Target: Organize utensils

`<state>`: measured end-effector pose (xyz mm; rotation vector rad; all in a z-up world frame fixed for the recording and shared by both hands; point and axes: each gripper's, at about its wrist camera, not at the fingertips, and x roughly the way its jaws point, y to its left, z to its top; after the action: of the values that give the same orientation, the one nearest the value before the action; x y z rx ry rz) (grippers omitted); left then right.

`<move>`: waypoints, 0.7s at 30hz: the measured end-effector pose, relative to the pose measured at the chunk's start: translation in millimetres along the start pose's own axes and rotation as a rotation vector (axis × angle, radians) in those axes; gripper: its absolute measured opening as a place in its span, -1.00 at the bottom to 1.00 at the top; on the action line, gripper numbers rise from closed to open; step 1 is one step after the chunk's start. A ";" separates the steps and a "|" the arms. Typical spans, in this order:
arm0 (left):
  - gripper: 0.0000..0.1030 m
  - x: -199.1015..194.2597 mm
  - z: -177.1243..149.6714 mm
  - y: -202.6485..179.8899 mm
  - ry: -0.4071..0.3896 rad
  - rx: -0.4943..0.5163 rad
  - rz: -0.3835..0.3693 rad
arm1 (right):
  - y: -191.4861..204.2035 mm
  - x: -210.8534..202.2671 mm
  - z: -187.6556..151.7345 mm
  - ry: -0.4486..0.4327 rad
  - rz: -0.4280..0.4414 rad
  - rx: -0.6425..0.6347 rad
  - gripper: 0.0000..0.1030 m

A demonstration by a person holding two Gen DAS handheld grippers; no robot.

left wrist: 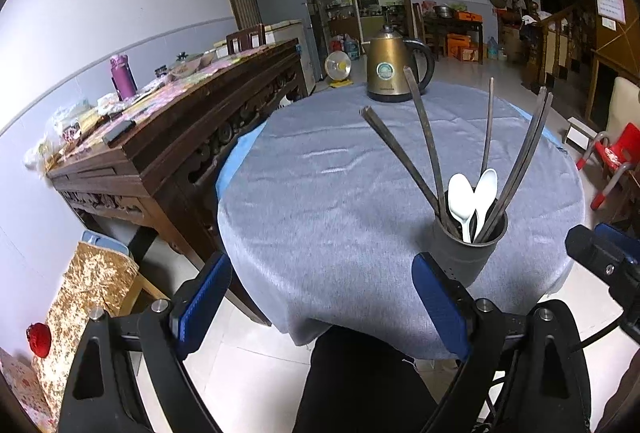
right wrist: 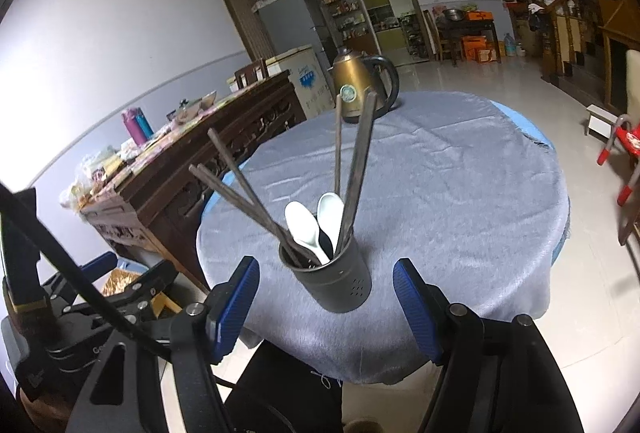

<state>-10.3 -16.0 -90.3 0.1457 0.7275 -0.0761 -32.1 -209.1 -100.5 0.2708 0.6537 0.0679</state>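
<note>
Right now the utensil holder [right wrist: 334, 279], a dark cylinder w/ small holes in its wall, stands upright on the round bench [right wrist: 460, 193] under a grey cloth, near the bench edge closest to the cameras. Inside the holder: several dark chopsticks [right wrist: 356, 169] fanning out and leaning on the rim, plus two white spoons [right wrist: 316, 223] w/ bowls up, side by side in the middle.

Right gripper [right wrist: 326, 307] sits just short of the holder, jaws wide apart, blue pads on either side of the holder's base but not touching it; nothing held. Left gripper [left wrist: 322, 305] is to the left of the holder, also spread wide and empty; its right pad is just in front of the holder's lower wall in the left wrist view, contact can't be told.

A gold kettle [left wrist: 390, 71] w/ black handle stands well beyond the holder, at the far edge of the bench. Left of the holder, off the bench, a carved wooden sideboard [left wrist: 192, 137] w/ clutter on top.
</note>
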 end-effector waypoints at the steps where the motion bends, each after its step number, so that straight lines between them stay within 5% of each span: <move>1: 0.78 1.3 -0.7 -0.1 0.005 -0.002 -0.003 | 1.4 1.4 -1.4 0.005 -0.001 -0.005 0.42; 21: 0.78 4.0 -7.5 -1.5 0.021 0.013 -0.040 | 11.5 7.1 -5.2 0.020 -0.015 -0.026 0.45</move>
<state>-12.4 -16.4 -98.7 0.1442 0.7513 -0.1178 -29.4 -195.8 -105.5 0.2406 0.6740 0.0647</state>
